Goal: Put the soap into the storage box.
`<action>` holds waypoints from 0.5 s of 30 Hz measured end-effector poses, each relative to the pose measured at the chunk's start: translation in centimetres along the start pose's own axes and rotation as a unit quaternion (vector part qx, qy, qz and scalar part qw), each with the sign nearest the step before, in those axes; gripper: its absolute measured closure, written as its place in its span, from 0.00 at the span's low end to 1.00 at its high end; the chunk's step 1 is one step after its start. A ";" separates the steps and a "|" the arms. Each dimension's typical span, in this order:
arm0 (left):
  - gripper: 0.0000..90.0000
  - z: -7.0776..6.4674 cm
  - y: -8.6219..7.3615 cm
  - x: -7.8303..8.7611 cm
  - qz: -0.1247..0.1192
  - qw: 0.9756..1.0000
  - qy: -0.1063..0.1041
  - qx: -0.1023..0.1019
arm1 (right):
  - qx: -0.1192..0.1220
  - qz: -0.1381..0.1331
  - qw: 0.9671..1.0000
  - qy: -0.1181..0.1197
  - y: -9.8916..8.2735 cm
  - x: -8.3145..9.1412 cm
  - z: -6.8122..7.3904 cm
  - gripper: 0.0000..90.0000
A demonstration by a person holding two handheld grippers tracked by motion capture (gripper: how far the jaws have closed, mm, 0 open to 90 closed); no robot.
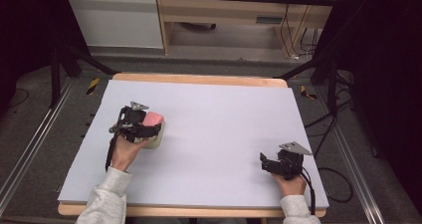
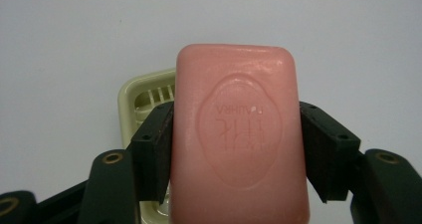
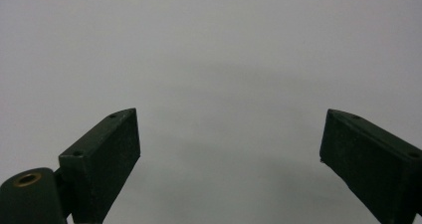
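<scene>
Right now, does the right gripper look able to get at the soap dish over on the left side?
Probably yes. The right gripper is open and empty, with bare table between it and the soap dish. But the left gripper holds the pink soap over the dish, crowding it from above.

"YAHIRA" embossed on pink soap (image 2: 239, 134)

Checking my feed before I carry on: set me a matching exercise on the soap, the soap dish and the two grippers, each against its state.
1 pink soap bar
2 cream soap dish
3 left gripper
4 right gripper

a jaws wide apart over bare tabletop
b clamped between two black jaws
c slotted, lying under the soap
d shut on the soap

Pairs: 1-b, 2-c, 3-d, 4-a
</scene>
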State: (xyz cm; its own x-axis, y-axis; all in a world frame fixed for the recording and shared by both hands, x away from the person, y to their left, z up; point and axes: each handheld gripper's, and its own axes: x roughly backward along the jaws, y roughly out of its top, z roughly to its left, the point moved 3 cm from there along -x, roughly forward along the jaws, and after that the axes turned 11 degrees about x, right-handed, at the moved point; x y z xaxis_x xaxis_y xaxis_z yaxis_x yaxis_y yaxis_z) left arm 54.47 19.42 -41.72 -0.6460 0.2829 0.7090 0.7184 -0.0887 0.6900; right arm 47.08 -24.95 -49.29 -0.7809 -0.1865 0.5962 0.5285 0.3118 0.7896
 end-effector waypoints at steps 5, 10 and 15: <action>0.41 0.8 0.3 -0.7 0.002 1.000 0.008 0.010 | 0.000 -0.001 1.000 0.001 0.0 0.0 0.0 0.10; 0.41 1.1 0.2 -1.3 0.002 1.000 0.017 0.006 | -0.002 0.001 1.000 0.001 0.0 -0.1 0.0 0.10; 0.41 1.3 0.3 -1.7 0.005 1.000 0.017 0.013 | -0.001 0.003 1.000 0.002 -0.1 -0.1 0.0 0.10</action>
State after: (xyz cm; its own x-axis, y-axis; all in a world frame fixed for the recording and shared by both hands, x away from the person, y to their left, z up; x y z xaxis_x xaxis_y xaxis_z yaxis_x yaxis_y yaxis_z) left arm 56.11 20.18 -42.91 -0.6472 0.2488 0.7206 0.7307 -0.0672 0.6794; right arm 47.13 -24.94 -49.41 -0.7770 -0.1879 0.6008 0.5330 0.3113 0.7867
